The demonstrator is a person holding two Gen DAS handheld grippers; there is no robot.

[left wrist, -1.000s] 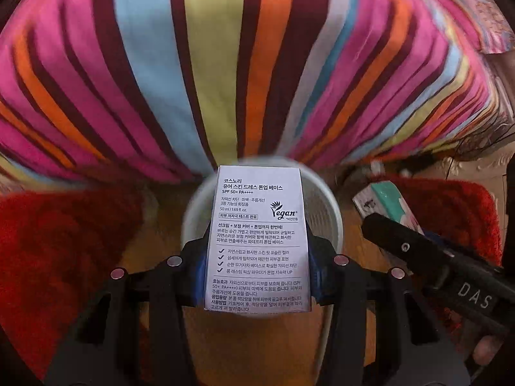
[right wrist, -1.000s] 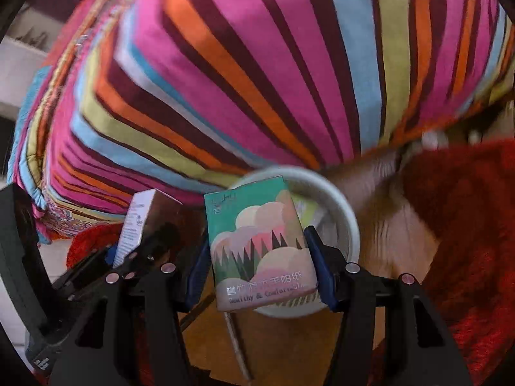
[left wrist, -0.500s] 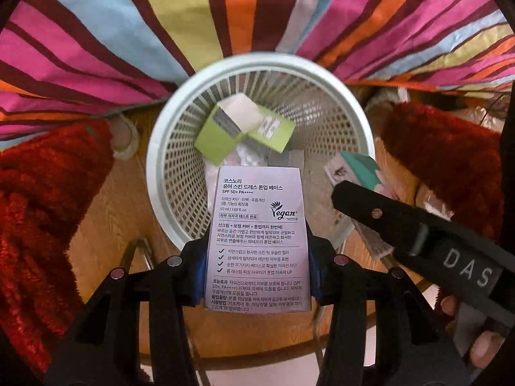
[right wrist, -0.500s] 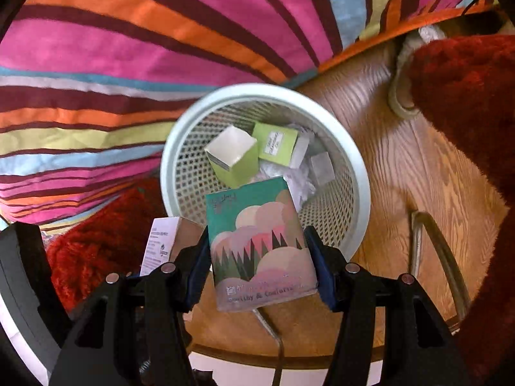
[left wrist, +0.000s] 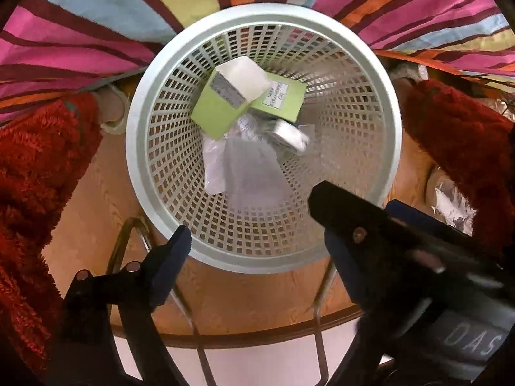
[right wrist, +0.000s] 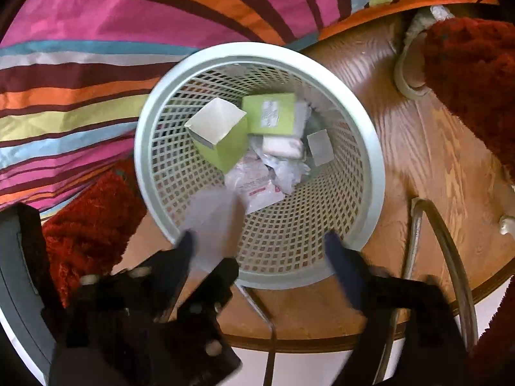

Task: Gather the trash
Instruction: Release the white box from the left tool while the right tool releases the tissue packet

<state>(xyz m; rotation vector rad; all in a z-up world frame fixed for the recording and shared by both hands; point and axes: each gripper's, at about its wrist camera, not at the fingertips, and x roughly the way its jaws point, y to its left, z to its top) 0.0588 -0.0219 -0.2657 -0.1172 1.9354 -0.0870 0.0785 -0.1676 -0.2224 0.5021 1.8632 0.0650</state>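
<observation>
Both grippers, left (left wrist: 254,241) and right (right wrist: 259,243), spread and empty above the wastebasket (left wrist: 391,122); a blurred pale box (right wrist: 210,217), orientation indiscernible, just ahead of right's fingers.

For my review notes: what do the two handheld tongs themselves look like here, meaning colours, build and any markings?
Both are black plastic frames with silver rivets and dark blue finger pads. From the left wrist view, the left tongs show a blue left pad; the right tongs' body crosses the corner, grey with white letters "DAS". The right tongs look alike, though blurred. No cables or sleeves visible.
</observation>
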